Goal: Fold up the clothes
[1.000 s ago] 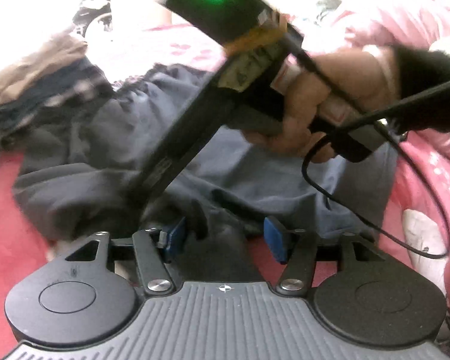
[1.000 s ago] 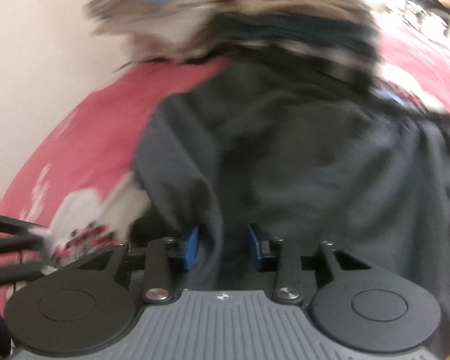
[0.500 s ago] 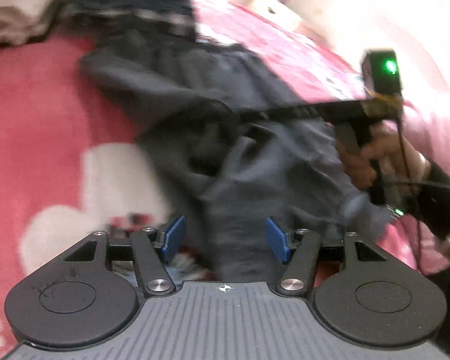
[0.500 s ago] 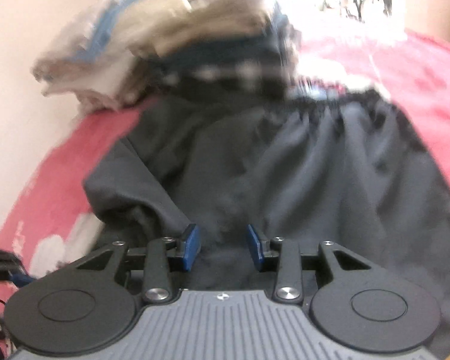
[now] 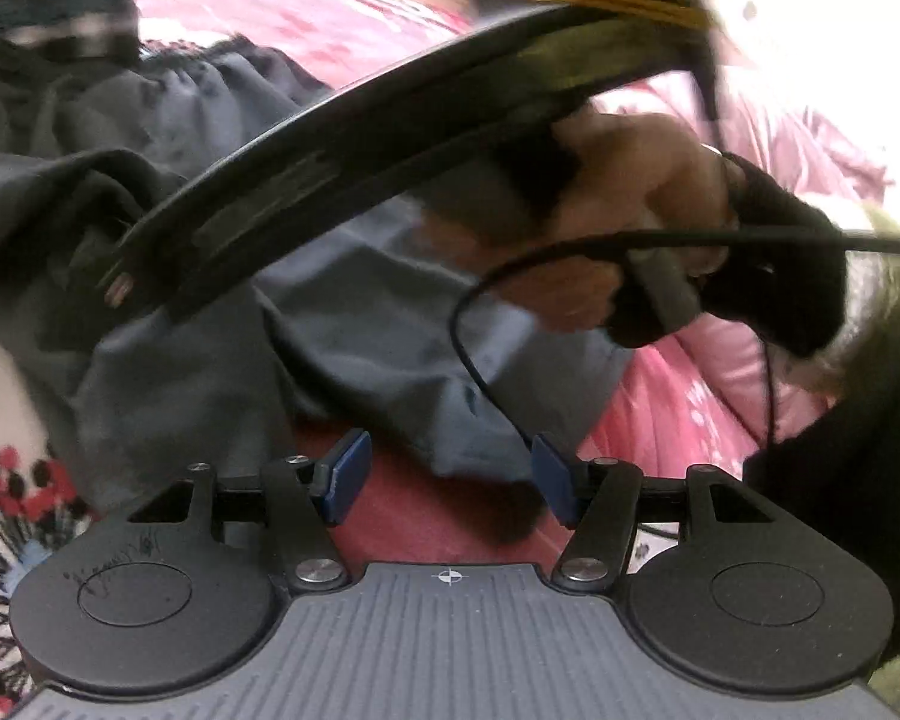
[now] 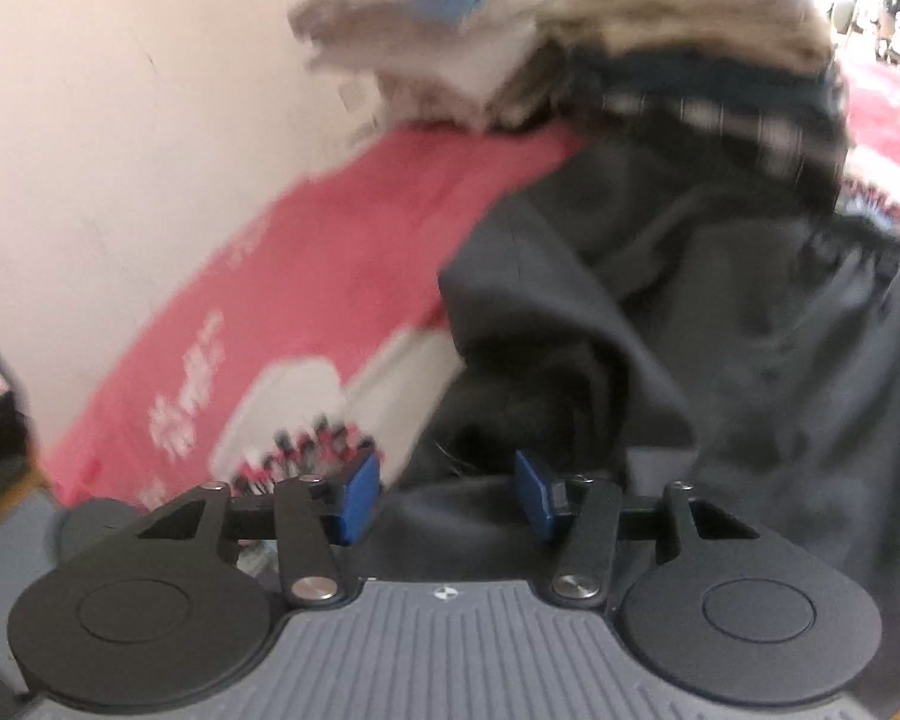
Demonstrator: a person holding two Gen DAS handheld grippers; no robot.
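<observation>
Right now the dark grey garment [image 5: 360,324] lies crumpled on the red patterned bedspread [image 6: 342,252], gathered waistband [image 5: 210,78] toward the far side, next to a stack of folded clothes [image 6: 600,54]. In the left wrist view the left gripper [image 5: 447,477] hangs with its jaws apart; the blue pads [image 5: 348,474] frame bare red bedspread, and the garment's near hem [image 5: 474,456] sits just beyond the fingertips, apparently not pinched. The right gripper [image 6: 447,495] also has its jaws parted, more narrowly; dark cloth fills the gap between its pads in the right wrist view, but whether they press on it I cannot tell through the blur. In the left view the right tool's long black body [image 5: 330,180] crosses over the garment, held by the person's right hand [image 5: 630,216] with a cable [image 5: 480,360] looping below. The relation that matters: the garment's long axis seems to run from the waistband down toward the grippers, so the hem lies straight ahead of the left gripper and the bunched side lies under the right one. The left looks nearer to a free edge; a short reach forward would likely put the hem between its pads.
</observation>
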